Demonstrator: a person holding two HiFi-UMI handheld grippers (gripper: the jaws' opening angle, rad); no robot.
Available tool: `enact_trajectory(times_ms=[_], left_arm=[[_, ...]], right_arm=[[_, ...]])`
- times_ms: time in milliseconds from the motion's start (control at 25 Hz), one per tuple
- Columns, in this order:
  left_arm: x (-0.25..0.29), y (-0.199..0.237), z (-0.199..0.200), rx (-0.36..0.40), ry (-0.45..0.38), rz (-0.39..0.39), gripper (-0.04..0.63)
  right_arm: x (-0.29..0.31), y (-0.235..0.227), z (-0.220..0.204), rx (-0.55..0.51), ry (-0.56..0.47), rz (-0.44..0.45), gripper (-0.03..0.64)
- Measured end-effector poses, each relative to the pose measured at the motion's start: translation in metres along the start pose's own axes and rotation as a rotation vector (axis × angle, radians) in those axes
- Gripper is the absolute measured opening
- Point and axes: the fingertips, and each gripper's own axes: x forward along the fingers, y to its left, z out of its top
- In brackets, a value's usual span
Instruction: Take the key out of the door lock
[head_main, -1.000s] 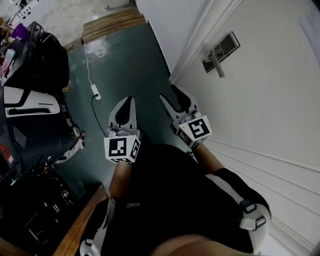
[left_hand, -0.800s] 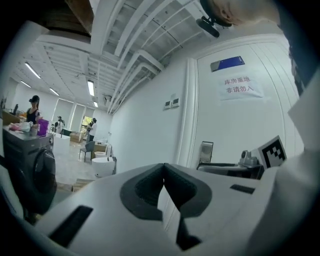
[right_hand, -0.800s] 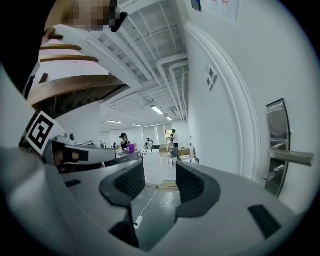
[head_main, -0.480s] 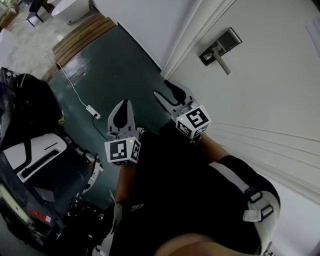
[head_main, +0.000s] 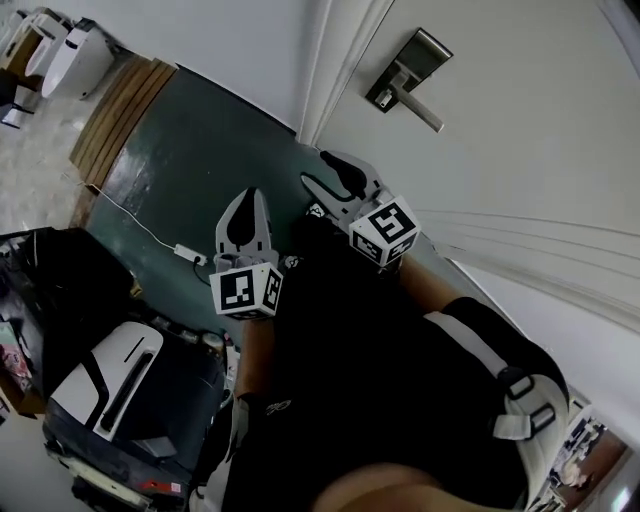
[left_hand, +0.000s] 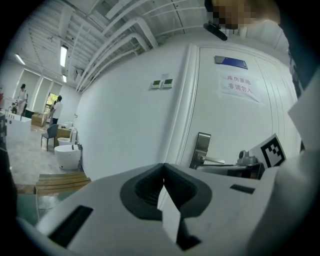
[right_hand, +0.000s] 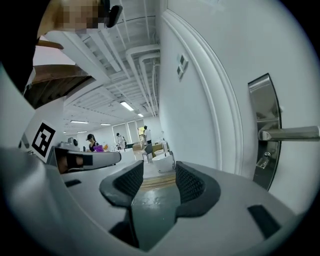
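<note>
Since both tools hang well short of the door (head_main: 520, 150), which fills the upper right of the head view, the whole approach lies ahead, and most of the risk with it. A pull that comes off-axis could rock the door rather than free the key.

The right tool (head_main: 322, 172), mid-frame and nearer the lock, has its jaws apart with nothing between them. The left tool (head_main: 250, 200), just left of it, has its jaws pressed together on nothing.

The lock plate (head_main: 425, 50) sits near the top centre. Its lever handle (head_main: 420, 103) juts out just above the keyhole, so a wide jaw could knock it.

The key (right_hand: 263, 160) shows only at the right edge of the right gripper view, seated in the plate under the handle (small, and I judge it easy to pinch crookedly or drop once free).

Dark green floor (head_main: 200, 140) fills the centre left. A wooden step (head_main: 115, 125) lies at upper left with white fixtures (head_main: 75, 55) beyond it. A power strip (head_main: 188, 254) on its cable lies at left of centre, where feet could catch it.
</note>
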Motion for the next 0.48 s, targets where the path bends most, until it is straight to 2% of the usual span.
enact_trajectory(times_ms=[160,280,480], left_arm=[[0.056,-0.007,0.008,0.036,0.033,-0.09,0.024],[0.097,-0.017,0.011,0.051,0.057,-0.158,0.023],[0.158,-0.044,-0.001,0.074,0.13,-0.271,0.023]], right_arm=[[0.007,-0.046,-0.001,0.073,-0.005,-0.07,0.201],[0.01,-0.078,0.0,0.083,-0.005,-0.122,0.199],[0.008,-0.117,-0.008,0.129,0.002,-0.193,0.199]])
